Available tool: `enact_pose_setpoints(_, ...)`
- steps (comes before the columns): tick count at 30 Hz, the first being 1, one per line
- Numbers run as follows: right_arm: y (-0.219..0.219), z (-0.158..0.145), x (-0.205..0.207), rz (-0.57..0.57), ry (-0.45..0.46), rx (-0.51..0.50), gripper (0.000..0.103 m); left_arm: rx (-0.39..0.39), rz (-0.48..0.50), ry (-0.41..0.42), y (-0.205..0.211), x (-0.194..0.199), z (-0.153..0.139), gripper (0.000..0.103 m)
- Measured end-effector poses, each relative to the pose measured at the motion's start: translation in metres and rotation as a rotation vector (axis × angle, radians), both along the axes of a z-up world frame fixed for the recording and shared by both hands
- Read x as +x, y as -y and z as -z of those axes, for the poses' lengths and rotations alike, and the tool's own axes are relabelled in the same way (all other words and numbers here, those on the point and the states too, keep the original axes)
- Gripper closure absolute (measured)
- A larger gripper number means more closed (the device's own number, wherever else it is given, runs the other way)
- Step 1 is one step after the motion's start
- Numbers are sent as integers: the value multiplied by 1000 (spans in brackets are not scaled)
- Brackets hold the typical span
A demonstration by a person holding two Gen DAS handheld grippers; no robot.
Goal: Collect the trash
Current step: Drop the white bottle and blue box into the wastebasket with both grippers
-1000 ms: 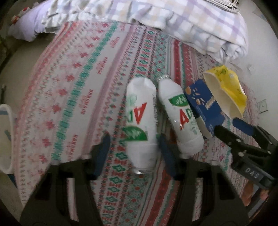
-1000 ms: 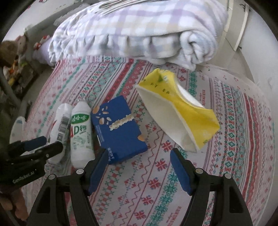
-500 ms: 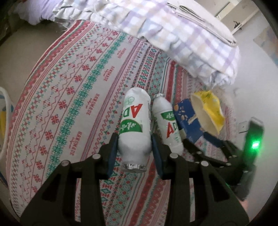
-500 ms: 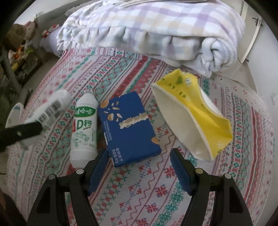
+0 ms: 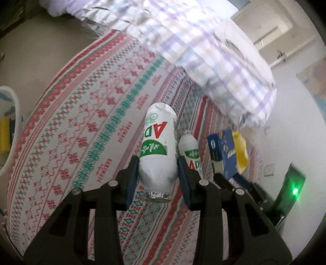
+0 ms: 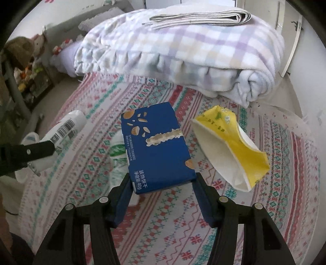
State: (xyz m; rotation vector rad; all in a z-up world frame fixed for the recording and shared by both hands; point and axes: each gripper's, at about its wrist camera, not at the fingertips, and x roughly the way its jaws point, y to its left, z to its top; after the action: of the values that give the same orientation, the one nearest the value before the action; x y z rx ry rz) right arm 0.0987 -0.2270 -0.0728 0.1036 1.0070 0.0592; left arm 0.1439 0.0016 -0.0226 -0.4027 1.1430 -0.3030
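My left gripper [image 5: 158,163] is shut on a white AD bottle [image 5: 158,138], held neck-down above the patterned bedspread [image 5: 81,132]. A second, smaller AD bottle [image 5: 190,150] lies on the bed just right of it. In the right wrist view, my right gripper [image 6: 163,179] has its jaws closing on the near end of a blue biscuit box [image 6: 154,146], and the pads touch its sides. The box is raised and partly hides the second bottle [image 6: 118,150]. An open yellow bag [image 6: 230,150] lies to its right. At the left edge the held bottle [image 6: 65,130] shows again.
A folded checked blanket [image 6: 183,55] with a folded newspaper [image 6: 199,18] on top fills the far end of the bed. A white bin [image 5: 8,130] stands off the bed's left side. Shelves with toys [image 6: 26,71] lie far left. A wall runs along the right.
The left gripper has lifted the white bottle off the bed and rolled. The right gripper moved up to the blue box, narrowed its jaws onto it and raised it.
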Motion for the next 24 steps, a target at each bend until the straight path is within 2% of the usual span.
enact_pose_setpoints(7, -21, -17, -14, -33, 51, 163, 43, -83, -150, 38, -62, 2, -19, 63)
enact_pose_setpoints(13, -63, -15, -17, -90, 47, 212, 43, -176, -266, 54, -135, -5, -28, 63)
enact_pose_setpoints(16, -85, -12, -19, -130, 33, 241, 43, -217, -356, 72, -183, -14, -29, 63)
enact_pose_setpoints(19, -113, -10, -20, -178, 25, 262, 43, -216, -457, 86, -230, -27, -21, 63)
enact_pose_setpoints(22, -149, -8, -15, -238, 17, 258, 43, -215, -567, 66, -269, -44, 0, 63)
enact_pose_setpoints(24, -172, -6, -12, -270, 7, 267, 43, -288, -599, 37, -287, -50, 16, 63)
